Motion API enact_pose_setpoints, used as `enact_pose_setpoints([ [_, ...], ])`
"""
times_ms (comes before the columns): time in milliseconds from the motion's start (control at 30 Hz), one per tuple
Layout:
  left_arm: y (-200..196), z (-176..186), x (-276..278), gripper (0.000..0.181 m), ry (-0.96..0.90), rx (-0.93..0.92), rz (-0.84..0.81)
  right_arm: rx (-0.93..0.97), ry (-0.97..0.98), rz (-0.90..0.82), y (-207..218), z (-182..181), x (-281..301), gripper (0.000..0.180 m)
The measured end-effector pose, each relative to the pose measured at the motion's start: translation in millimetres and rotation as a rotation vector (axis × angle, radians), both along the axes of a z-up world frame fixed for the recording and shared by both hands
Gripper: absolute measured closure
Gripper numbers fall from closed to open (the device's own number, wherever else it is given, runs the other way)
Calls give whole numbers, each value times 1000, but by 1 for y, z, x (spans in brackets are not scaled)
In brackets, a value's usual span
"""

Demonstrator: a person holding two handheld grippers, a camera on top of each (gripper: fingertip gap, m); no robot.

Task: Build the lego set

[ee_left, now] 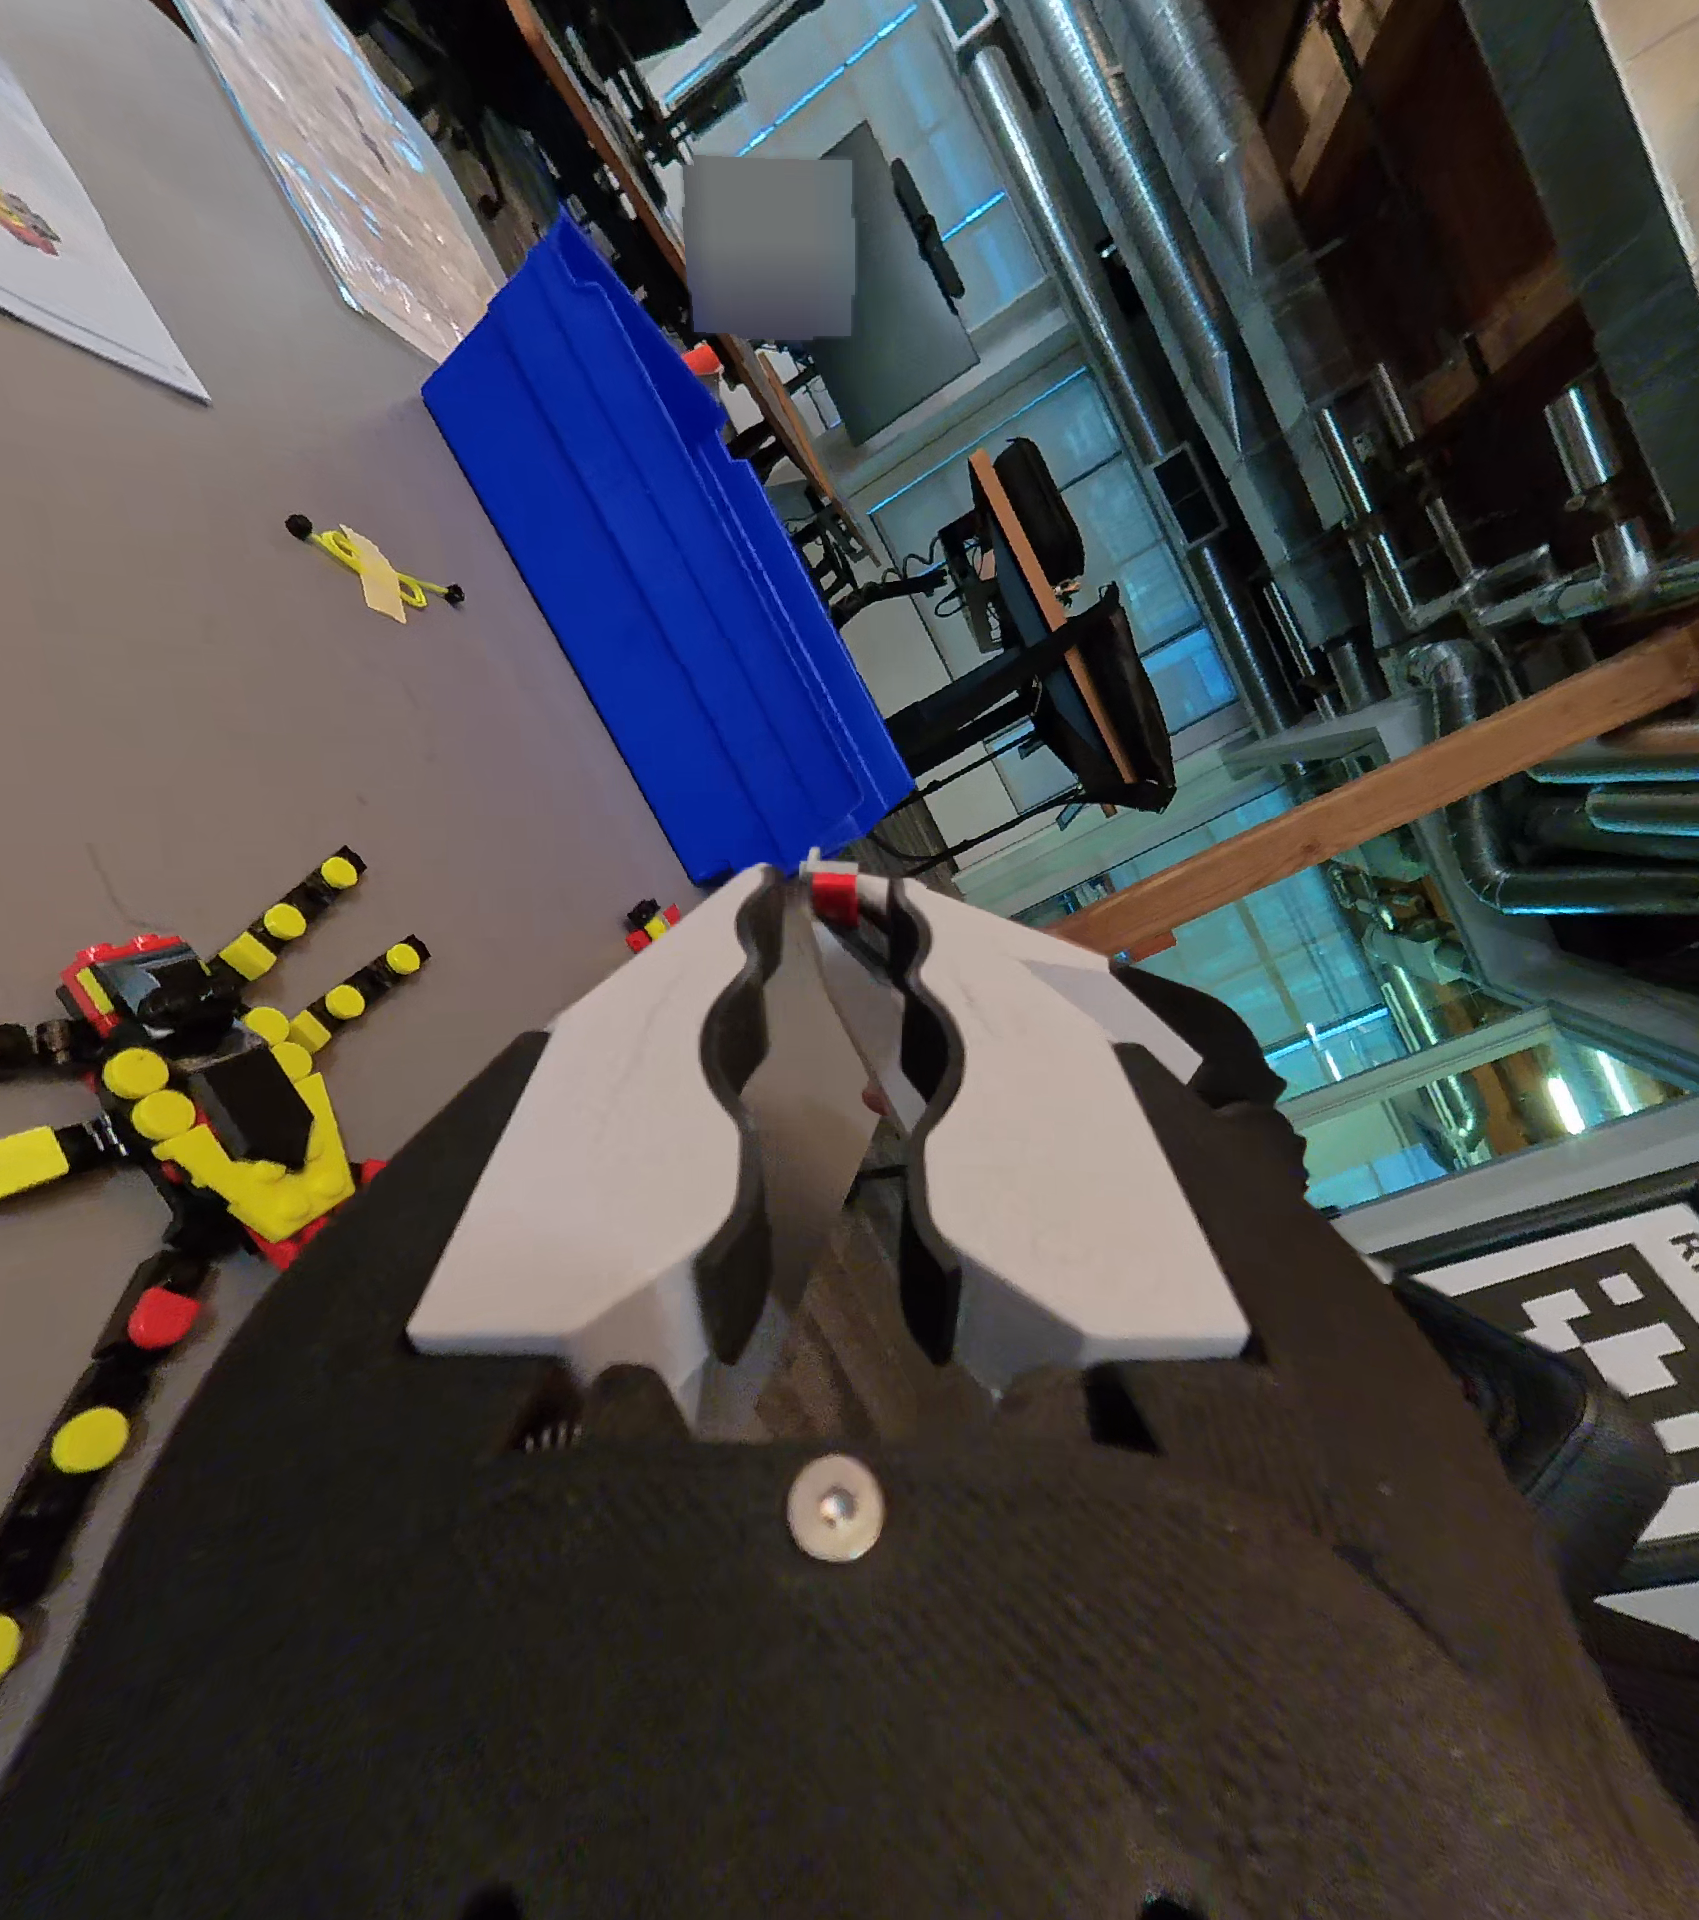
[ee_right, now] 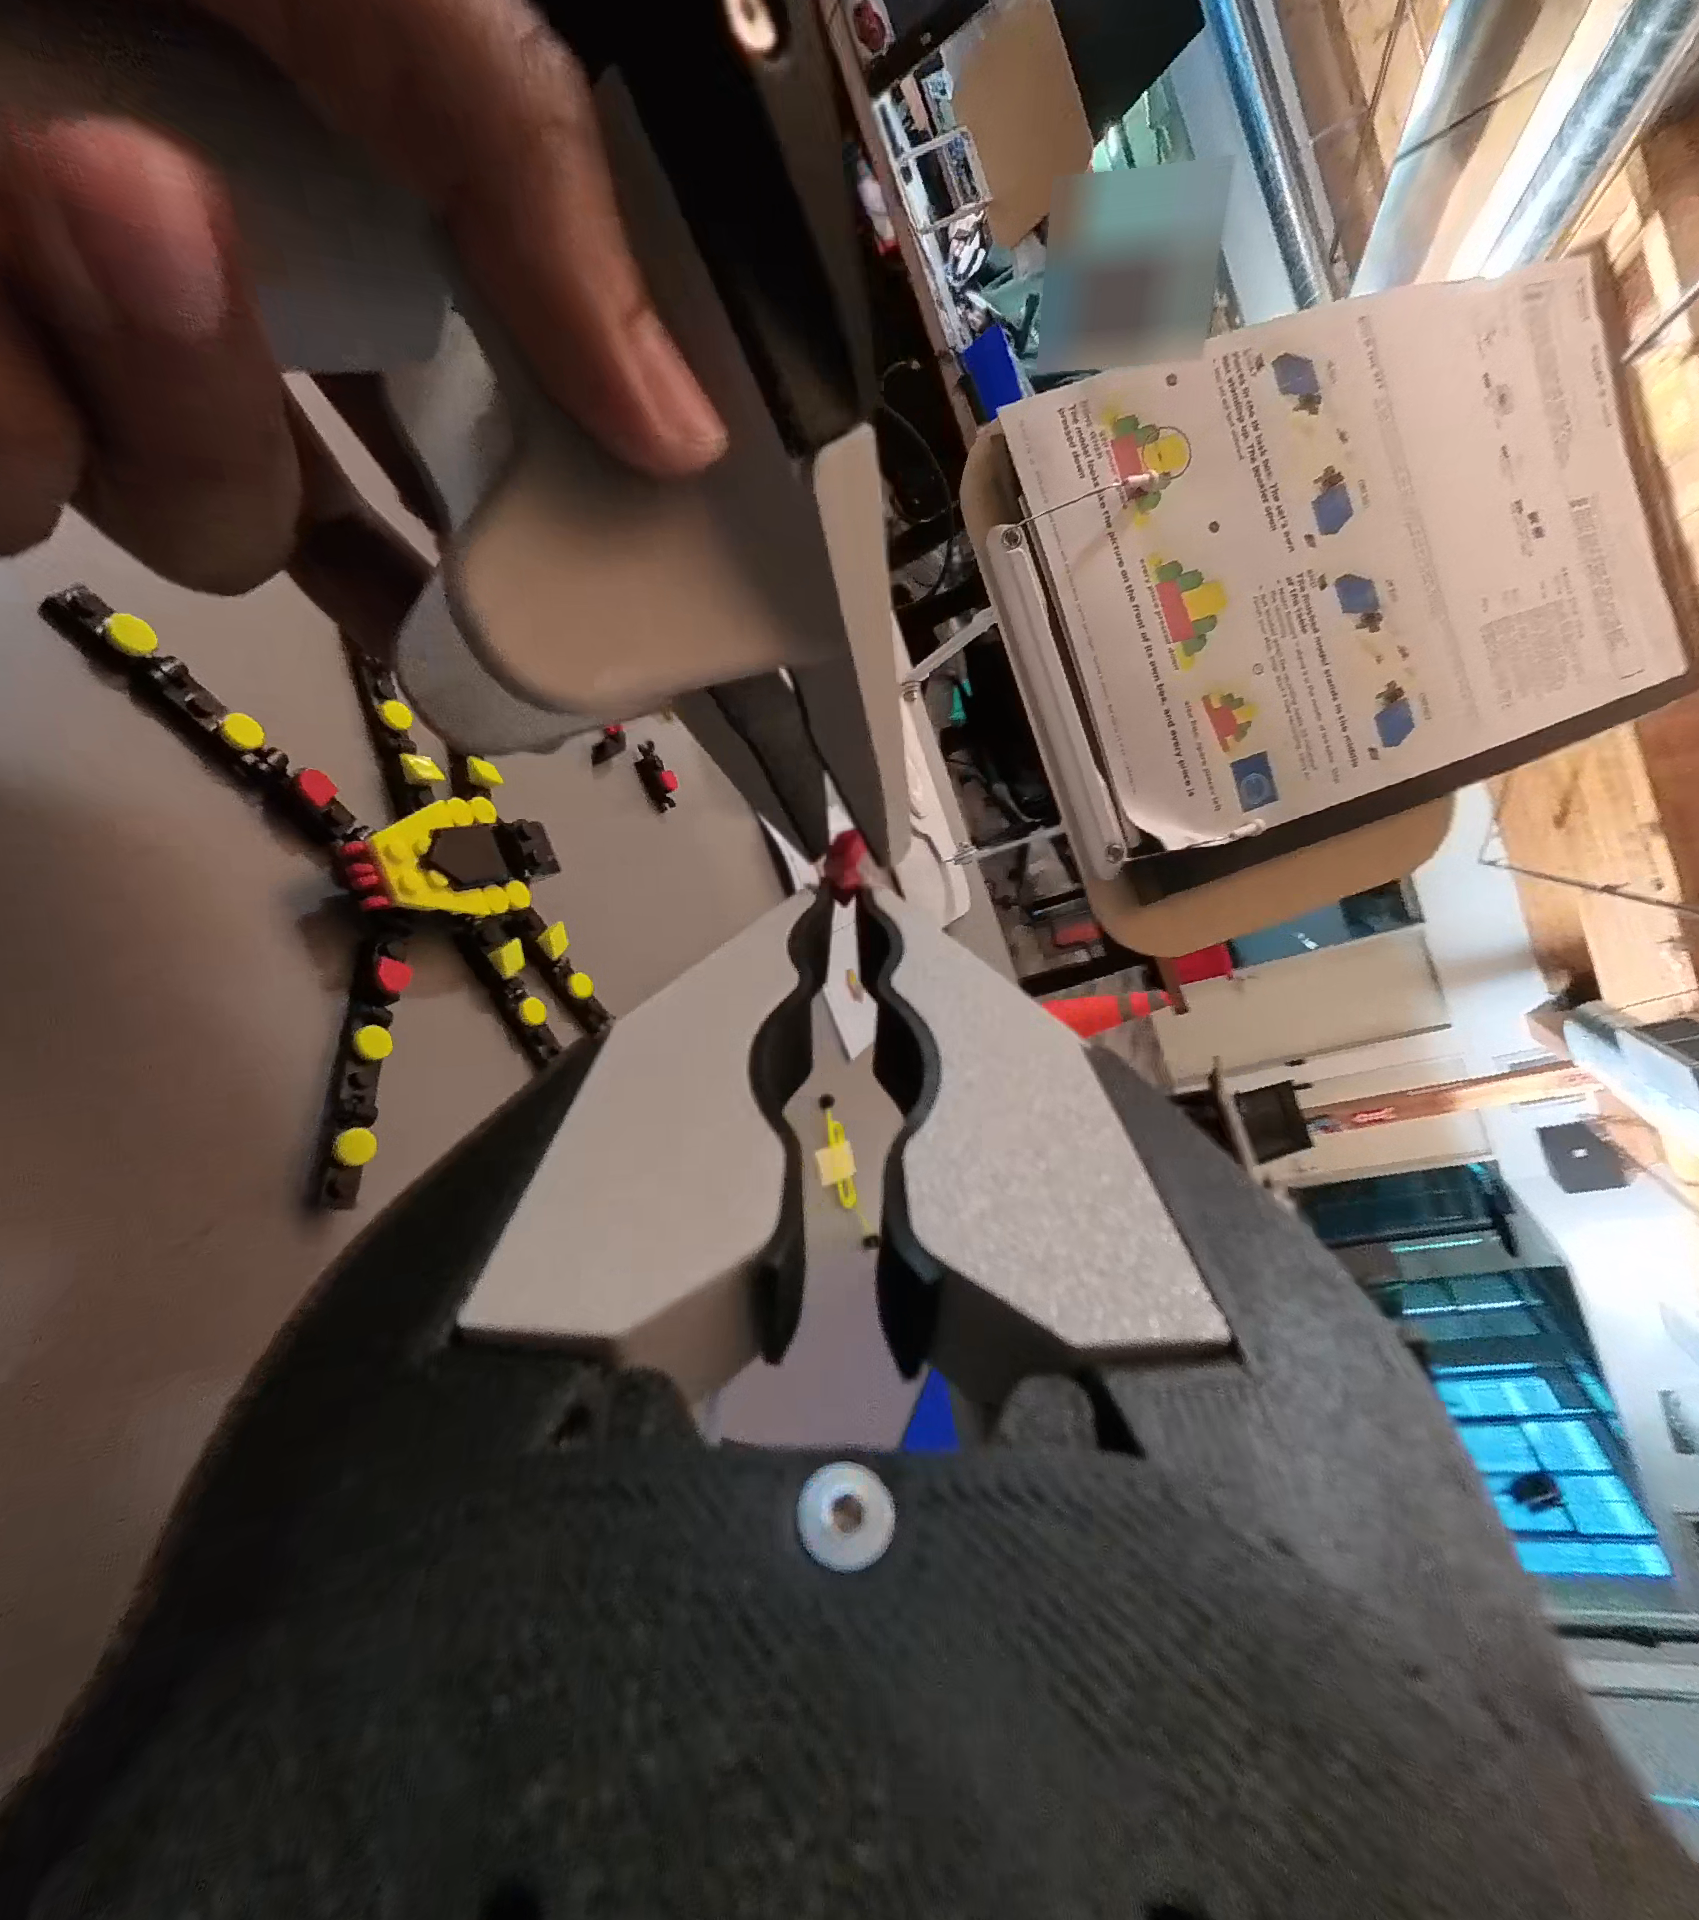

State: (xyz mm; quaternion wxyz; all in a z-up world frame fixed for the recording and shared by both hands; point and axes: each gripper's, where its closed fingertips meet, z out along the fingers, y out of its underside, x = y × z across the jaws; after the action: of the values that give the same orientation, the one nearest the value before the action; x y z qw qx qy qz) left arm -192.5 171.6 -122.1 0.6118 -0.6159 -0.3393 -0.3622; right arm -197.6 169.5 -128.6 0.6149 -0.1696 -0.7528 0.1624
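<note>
Leftmost in the left wrist view, a printed sheet (ee_left: pixel 14 208) lies at the far edge of the grey table (ee_left: pixel 201 707), and below it sprawls the lego model (ee_left: pixel 201 1101): a spider-like build in black, yellow and red, flat on the table. Its body's long axis runs on a diagonal from upper left to lower right, with the black wedge on its back pointing toward the camera; its legs fan out to the left and downward. A yellow tie (ee_left: pixel 372 561) lies alone farther back, near a blue bin (ee_left: pixel 637 582). A small red-and-yellow piece (ee_left: pixel 651 923) sits on the table just left of the left gripper (ee_left: pixel 829 883). That gripper is closed to a narrow gap on a small red brick (ee_left: pixel 837 891), held in the air off the table. At the far right, a marker board shows part of the other gripper.

In the right wrist view, a hand (ee_right: pixel 201 260) wraps the left gripper's body at upper left. The model (ee_right: pixel 440 862) lies below it. In the centre, the right gripper (ee_right: pixel 845 902) is nearly closed, and its tips meet the same red brick (ee_right: pixel 847 860) from the opposite side; whether they pinch it I cannot tell. On the right, an instruction sheet (ee_right: pixel 1344 561) stands on a clipboard.
</note>
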Motion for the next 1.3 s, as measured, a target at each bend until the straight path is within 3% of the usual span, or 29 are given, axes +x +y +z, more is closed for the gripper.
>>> enact_pose_setpoints([
  [33,-1,2,-1,163,17,4,3,-32,-5,-4,1,1,1,177],
  [167,-3,3,-5,151,107,-21,17,-299,-83,-37,15,2,11,178],
  [367,-9,-2,-13,151,317,-101,58,-1097,-405,-134,30,-25,42,177],
  [433,-8,-8,-14,151,404,-143,58,-1249,-536,-197,31,-46,51,177],
  [700,-6,-27,-21,153,604,-260,50,-1450,-711,-425,67,-95,63,177],
  [933,-9,-28,-38,152,563,-248,66,-1462,-761,-538,96,-117,76,177],
  [1300,-4,-30,-37,152,565,-246,38,-1471,-756,-539,107,-119,80,174],
])
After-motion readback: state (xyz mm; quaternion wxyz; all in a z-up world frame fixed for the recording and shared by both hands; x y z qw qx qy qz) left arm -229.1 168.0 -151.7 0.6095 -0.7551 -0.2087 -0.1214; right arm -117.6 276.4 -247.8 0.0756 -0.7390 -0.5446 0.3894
